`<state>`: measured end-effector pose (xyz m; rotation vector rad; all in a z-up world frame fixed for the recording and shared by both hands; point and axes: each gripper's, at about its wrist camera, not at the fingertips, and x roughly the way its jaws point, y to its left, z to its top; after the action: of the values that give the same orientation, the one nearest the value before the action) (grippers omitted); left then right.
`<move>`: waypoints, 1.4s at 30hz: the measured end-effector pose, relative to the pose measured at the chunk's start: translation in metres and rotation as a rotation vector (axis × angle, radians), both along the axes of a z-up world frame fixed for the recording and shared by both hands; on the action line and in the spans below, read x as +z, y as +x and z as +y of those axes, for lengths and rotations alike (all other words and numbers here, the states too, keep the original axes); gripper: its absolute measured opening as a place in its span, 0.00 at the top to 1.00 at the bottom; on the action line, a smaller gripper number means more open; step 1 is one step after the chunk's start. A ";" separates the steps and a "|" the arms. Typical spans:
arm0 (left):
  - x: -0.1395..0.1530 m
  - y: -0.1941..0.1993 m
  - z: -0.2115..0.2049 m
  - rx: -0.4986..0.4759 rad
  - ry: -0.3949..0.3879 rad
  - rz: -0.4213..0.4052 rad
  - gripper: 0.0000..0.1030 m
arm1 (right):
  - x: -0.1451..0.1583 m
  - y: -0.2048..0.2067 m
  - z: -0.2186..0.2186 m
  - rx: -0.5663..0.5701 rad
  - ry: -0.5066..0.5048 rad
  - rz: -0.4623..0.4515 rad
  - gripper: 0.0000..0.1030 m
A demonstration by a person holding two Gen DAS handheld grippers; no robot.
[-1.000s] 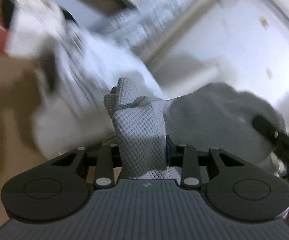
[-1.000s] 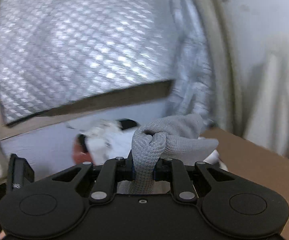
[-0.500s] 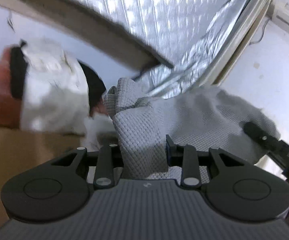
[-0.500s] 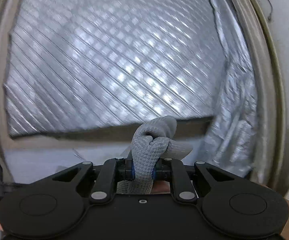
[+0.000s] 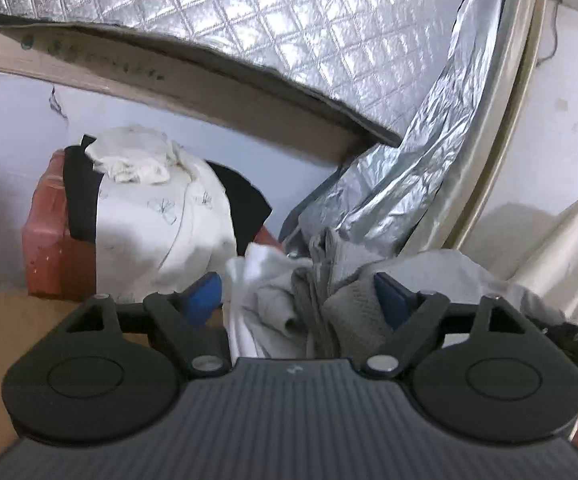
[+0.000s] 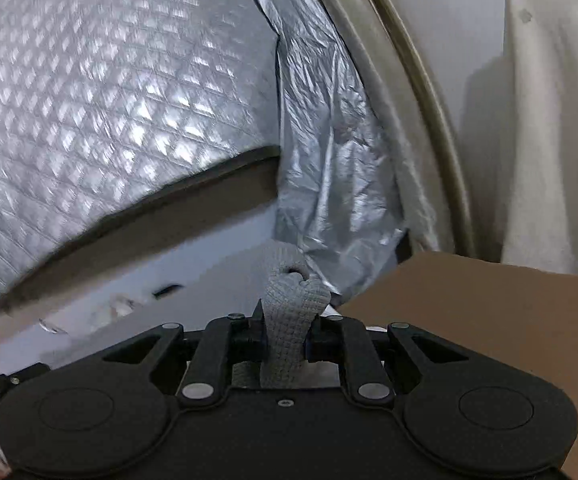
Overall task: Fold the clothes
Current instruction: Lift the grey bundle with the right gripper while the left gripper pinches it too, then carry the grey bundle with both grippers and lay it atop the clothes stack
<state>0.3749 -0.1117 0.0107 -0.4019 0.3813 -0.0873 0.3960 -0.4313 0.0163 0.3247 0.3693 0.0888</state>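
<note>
In the left wrist view my left gripper (image 5: pixel 299 296) has its jaws opening, and the blue pads (image 5: pixel 205 292) stand far apart. A grey waffle-knit garment (image 5: pixel 341 300) lies bunched and slack between them, over a white cloth (image 5: pixel 257 276); neither pad presses on it. In the right wrist view my right gripper (image 6: pixel 287 336) is shut on a twisted fold of the same grey garment (image 6: pixel 289 304), which sticks up above the fingers. The cloth between the two grippers is hidden.
A heap of white clothes (image 5: pixel 157 216) with a black garment (image 5: pixel 81 200) lies over a red box (image 5: pixel 45 248) at the back left. Silver quilted sheeting (image 5: pixel 289 20) hangs behind. The brown cardboard surface (image 6: pixel 489 320) lies below, with a cream cloth (image 6: pixel 549 140) at the right.
My left jaws have spread wide and let go of the grey garment, which has slumped between them. My right gripper has swung right and lower, still clamped on its fold.
</note>
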 end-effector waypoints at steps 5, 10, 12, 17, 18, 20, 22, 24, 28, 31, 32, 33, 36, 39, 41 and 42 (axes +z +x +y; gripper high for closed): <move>-0.002 -0.007 -0.010 0.087 0.035 -0.023 0.10 | -0.004 -0.001 0.001 -0.051 -0.028 0.069 0.82; -0.004 -0.002 0.002 0.055 -0.030 -0.030 0.10 | -0.010 -0.004 -0.002 -0.078 -0.004 0.099 0.80; -0.004 -0.003 0.022 0.087 -0.108 -0.019 0.10 | -0.017 0.001 -0.013 -0.085 0.054 0.175 0.56; -0.001 -0.018 0.080 0.179 -0.296 -0.023 0.13 | -0.019 -0.019 -0.069 -0.116 0.308 0.224 0.47; 0.003 -0.020 0.087 0.132 -0.323 -0.033 0.14 | -0.013 -0.027 -0.068 -0.126 0.253 0.198 0.48; 0.011 -0.025 0.097 0.040 -0.363 -0.055 0.25 | 0.003 -0.045 -0.052 -0.143 0.063 0.095 0.50; 0.022 -0.029 0.089 -0.049 -0.330 -0.095 0.28 | 0.018 -0.063 -0.031 -0.118 -0.077 -0.039 0.50; 0.027 -0.027 0.073 -0.143 -0.314 -0.114 0.31 | 0.025 -0.072 -0.008 -0.034 -0.138 -0.142 0.50; 0.024 -0.020 0.048 -0.252 -0.359 -0.112 0.42 | 0.026 -0.069 0.029 0.114 -0.219 -0.209 0.49; 0.009 -0.001 0.031 -0.290 -0.345 -0.015 0.42 | 0.005 -0.049 0.033 0.144 -0.205 -0.169 0.49; 0.001 0.007 0.025 -0.278 -0.315 0.035 0.42 | -0.004 -0.042 0.034 0.139 -0.219 -0.137 0.49; -0.009 0.016 0.019 -0.243 -0.270 0.102 0.41 | -0.013 -0.035 0.036 0.120 -0.247 -0.106 0.49; -0.041 0.037 0.010 -0.181 -0.269 0.222 0.27 | -0.036 -0.026 0.030 0.096 -0.272 -0.093 0.36; -0.049 0.043 0.011 -0.189 -0.322 0.231 0.26 | -0.048 -0.016 0.012 0.115 -0.192 -0.064 0.35; -0.043 0.043 0.005 -0.180 -0.286 0.241 0.25 | -0.052 -0.009 0.007 0.136 -0.178 -0.055 0.33; -0.043 0.043 0.003 -0.176 -0.274 0.241 0.25 | -0.054 -0.005 0.004 0.146 -0.174 -0.051 0.33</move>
<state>0.4180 -0.1085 -0.0323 -0.6520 0.6456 -0.2667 0.3908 -0.4269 -0.0379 0.1227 0.3470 0.2064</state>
